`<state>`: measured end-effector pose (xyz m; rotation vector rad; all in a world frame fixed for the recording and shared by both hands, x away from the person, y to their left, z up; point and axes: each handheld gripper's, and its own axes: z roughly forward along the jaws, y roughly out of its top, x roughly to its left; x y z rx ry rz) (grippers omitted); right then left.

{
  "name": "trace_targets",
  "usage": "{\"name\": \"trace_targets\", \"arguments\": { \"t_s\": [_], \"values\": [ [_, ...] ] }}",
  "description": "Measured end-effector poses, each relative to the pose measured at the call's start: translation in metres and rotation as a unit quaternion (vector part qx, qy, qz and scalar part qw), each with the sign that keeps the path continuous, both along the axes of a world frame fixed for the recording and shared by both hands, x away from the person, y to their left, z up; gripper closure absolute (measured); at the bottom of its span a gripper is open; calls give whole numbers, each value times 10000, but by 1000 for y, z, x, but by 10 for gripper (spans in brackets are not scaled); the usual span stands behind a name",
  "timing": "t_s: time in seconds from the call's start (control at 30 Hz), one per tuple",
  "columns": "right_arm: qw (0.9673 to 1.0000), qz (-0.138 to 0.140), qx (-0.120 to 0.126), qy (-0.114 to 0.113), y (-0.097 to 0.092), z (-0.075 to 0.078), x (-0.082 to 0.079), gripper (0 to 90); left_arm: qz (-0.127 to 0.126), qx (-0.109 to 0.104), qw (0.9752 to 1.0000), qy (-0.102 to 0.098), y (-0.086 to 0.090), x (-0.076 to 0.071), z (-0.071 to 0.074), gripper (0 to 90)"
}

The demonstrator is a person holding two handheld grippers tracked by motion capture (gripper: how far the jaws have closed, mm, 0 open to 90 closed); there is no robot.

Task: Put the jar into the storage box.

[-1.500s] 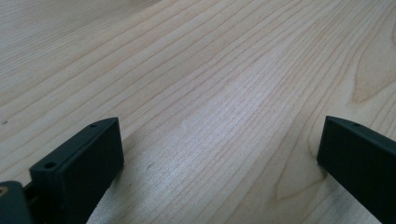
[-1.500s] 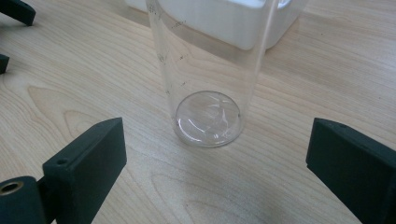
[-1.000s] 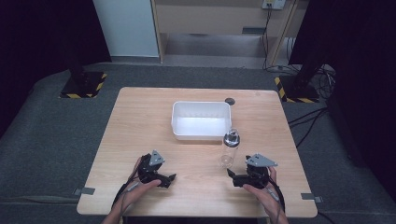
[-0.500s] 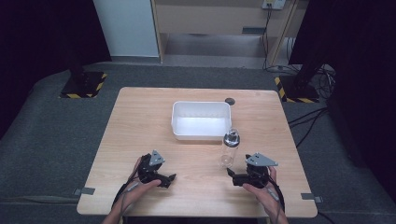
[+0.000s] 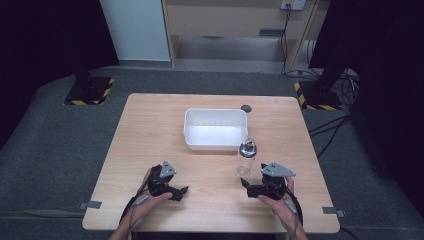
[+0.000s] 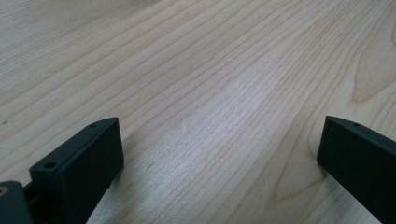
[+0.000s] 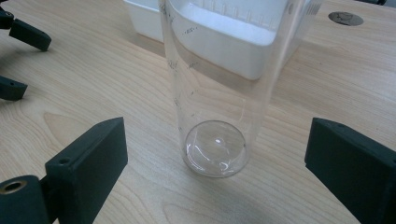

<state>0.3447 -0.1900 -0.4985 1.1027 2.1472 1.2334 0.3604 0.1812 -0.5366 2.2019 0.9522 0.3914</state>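
Observation:
A clear empty bottle [image 5: 245, 157] with a silvery cap stands upright on the wooden table [image 5: 150, 130], just in front of the white tub's right corner. In the right gripper view the bottle [image 7: 219, 93] rises between the wide-apart black jaws, its base a short way ahead of them. My right gripper [image 5: 246, 187] is open and lies low on the table just in front of the bottle, untouched by it. My left gripper [image 5: 182, 192] rests at the front left, open, with bare wood between its jaws [image 6: 219, 135].
A white rectangular tub [image 5: 215, 128] sits empty at the table's middle, and its wall [image 7: 224, 51] shows behind the bottle. A small dark disc [image 5: 245, 108] lies behind the tub. The left gripper's jaws [image 7: 18, 56] show far left in the right gripper view.

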Motion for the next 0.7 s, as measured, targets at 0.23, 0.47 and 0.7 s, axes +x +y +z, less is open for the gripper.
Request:
{"name": "trace_targets", "arguments": {
  "t_s": [0.23, 0.47, 0.7],
  "values": [
    [10000, 4, 14, -16, 3, 1, 2, 62, 1, 0, 10000, 1, 0, 0, 0, 0],
    [10000, 16, 36, -70, 6, 5, 5, 76, 1, -1, 10000, 0, 0, 0, 0, 0],
    [9999, 31, 43, -117, 9, 6, 8, 101, 2, 0, 10000, 1, 0, 0, 0, 0]
  ]
}}
